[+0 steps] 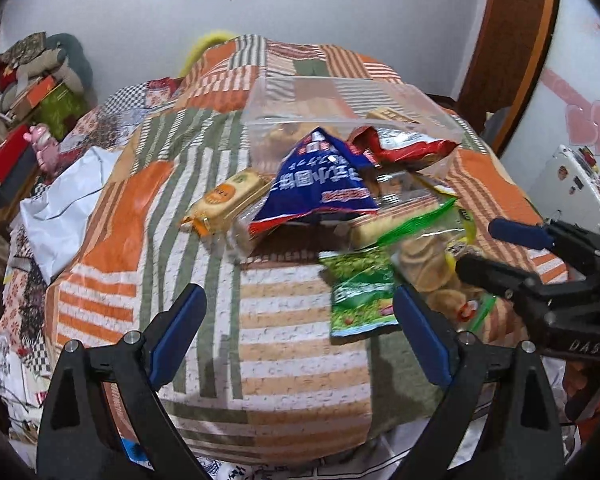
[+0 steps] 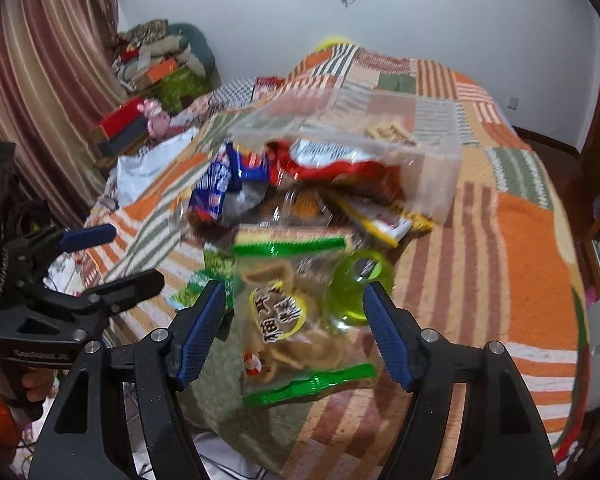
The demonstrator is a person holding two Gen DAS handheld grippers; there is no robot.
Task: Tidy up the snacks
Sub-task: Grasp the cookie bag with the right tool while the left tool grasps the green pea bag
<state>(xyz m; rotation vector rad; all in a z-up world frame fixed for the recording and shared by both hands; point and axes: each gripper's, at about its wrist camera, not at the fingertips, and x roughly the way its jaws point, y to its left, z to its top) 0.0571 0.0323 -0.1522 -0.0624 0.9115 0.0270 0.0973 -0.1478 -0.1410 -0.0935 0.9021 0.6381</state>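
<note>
- Left wrist view: your left gripper [image 1: 300,336] has its jaws spread wide w/ nothing between them; it hangs over bare striped patchwork quilt [image 1: 284,360], short of the snack pile.
- Same view, snacks on quilt: clear plastic bin [image 1: 332,108] tipped on its side, mouth toward you. Red bag [image 1: 404,148] lies in the mouth; blue bag [image 1: 320,184] spills out in front, leaning up on the pile.
- Yellow cracker pack [image 1: 228,200] lies left of blue bag, touching it. Small green packet [image 1: 360,296] lies flat, nearest your left gripper, just beside its right finger.
- Clear cookie bag w/ green seals [image 1: 428,256] sits right of green packet, partly over it. Your right gripper [image 1: 488,244] comes in from the right at that bag; jaws apart.
- Right wrist view (blurred): your right gripper [image 2: 294,312] is opened wide, straddling the cookie bag [image 2: 288,316] but not closed on it; can't tell if pads touch.
- Green ring-shaped item [image 2: 356,292] sits beside the right finger, against the bag; what it is can't be told.
- Bin [image 2: 380,148], red bag [image 2: 340,168], blue bag [image 2: 220,184] lie beyond. Left gripper [image 2: 112,256] at left, jaws apart, empty.
</note>
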